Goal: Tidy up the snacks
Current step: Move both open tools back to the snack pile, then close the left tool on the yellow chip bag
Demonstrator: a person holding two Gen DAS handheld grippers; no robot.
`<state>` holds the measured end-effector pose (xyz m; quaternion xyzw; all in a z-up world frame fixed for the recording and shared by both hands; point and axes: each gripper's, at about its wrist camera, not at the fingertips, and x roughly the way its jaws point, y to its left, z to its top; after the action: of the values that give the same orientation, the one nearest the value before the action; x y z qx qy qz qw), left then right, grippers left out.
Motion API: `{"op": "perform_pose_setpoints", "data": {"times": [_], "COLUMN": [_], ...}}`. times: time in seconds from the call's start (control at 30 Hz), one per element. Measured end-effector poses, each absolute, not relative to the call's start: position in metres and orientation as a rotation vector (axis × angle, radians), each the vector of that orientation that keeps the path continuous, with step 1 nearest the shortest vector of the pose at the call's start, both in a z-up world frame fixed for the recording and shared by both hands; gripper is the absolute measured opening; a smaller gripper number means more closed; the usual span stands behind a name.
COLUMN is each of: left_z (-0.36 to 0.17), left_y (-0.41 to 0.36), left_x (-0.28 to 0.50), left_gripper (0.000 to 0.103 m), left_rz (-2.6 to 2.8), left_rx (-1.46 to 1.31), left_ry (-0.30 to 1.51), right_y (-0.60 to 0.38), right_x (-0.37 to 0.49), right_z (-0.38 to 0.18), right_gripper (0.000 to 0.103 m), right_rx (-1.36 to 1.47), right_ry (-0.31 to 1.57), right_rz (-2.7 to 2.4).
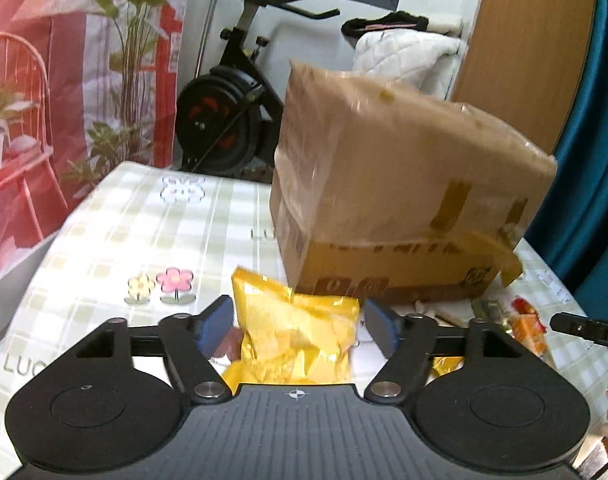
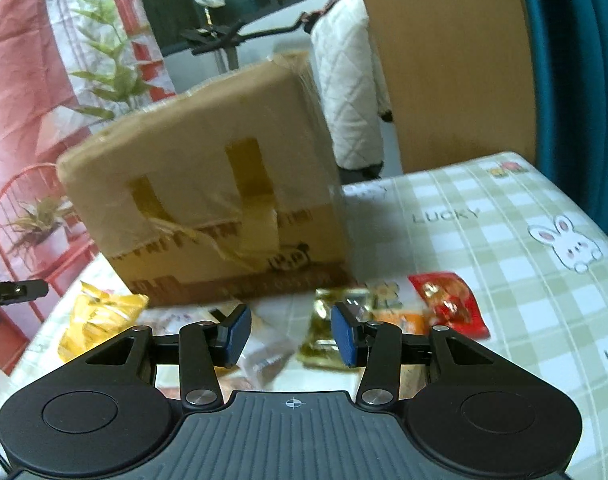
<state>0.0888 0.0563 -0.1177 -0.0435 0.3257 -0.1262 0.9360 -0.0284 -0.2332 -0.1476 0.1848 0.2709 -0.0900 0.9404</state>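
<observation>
A crumpled yellow snack bag (image 1: 300, 336) lies on the table between the fingers of my left gripper (image 1: 298, 326), which is open; the blue pads (image 1: 216, 324) stand beside the bag without pressing on it. A small brown packet (image 1: 228, 342) peeks out by the left pad. My right gripper (image 2: 290, 336) is open above a clear packet (image 2: 268, 360), gripping nothing. Near it lie a green-gold packet (image 2: 323, 336), an orange packet (image 2: 399, 320) and a red packet (image 2: 451, 304). The yellow bag (image 2: 100, 316) shows at the left of the right wrist view.
A taped cardboard box (image 1: 383, 200) (image 2: 224, 200) stands on the green-checked tablecloth (image 1: 144, 220) (image 2: 483, 240) just behind the snacks. Beyond the table are an exercise bike (image 1: 232, 112), a white quilted jacket (image 1: 403, 56) and a wooden panel (image 1: 523, 40).
</observation>
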Motion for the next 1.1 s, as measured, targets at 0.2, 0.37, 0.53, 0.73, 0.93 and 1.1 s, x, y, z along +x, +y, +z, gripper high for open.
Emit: {"op": "perform_pose_setpoints", "data": {"times": [0.2,0.37,0.53,0.73,0.93,1.1], "left_z": [-0.147,-0.165,-0.175,-0.18,-0.181,-0.174], "left_y": [0.045,0.037,0.03,0.035,0.034,0.035], "left_x": [0.097,0.107,0.108,0.109,0.105,0.093], "left_gripper": [0.081,0.082,0.083,0.082,0.077,0.074], "left_rz": [-0.221,-0.226,-0.197,-0.183,-0.232,-0.233], "left_rx": [-0.033,-0.02,0.012,-0.075,-0.098,-0.115], "left_ry": [0.706,0.771,0.779,0.778,0.787,0.756], "right_y": [-0.238,-0.239,-0.242,-0.24,-0.24,-0.244], "right_x": [-0.03,-0.029,-0.03,-0.029,-0.03,-0.031], "right_z": [-0.158,-0.158,-0.162,-0.168,-0.172,-0.172], "right_gripper": [0.042,0.042,0.042,0.042,0.042,0.042], "right_rx": [0.396,0.387,0.393,0.398,0.406,0.384], "right_ry": [0.586,0.592,0.603,0.619,0.625,0.618], "right_rz": [-0.195,-0.192,-0.187,-0.175,-0.177,-0.186]}}
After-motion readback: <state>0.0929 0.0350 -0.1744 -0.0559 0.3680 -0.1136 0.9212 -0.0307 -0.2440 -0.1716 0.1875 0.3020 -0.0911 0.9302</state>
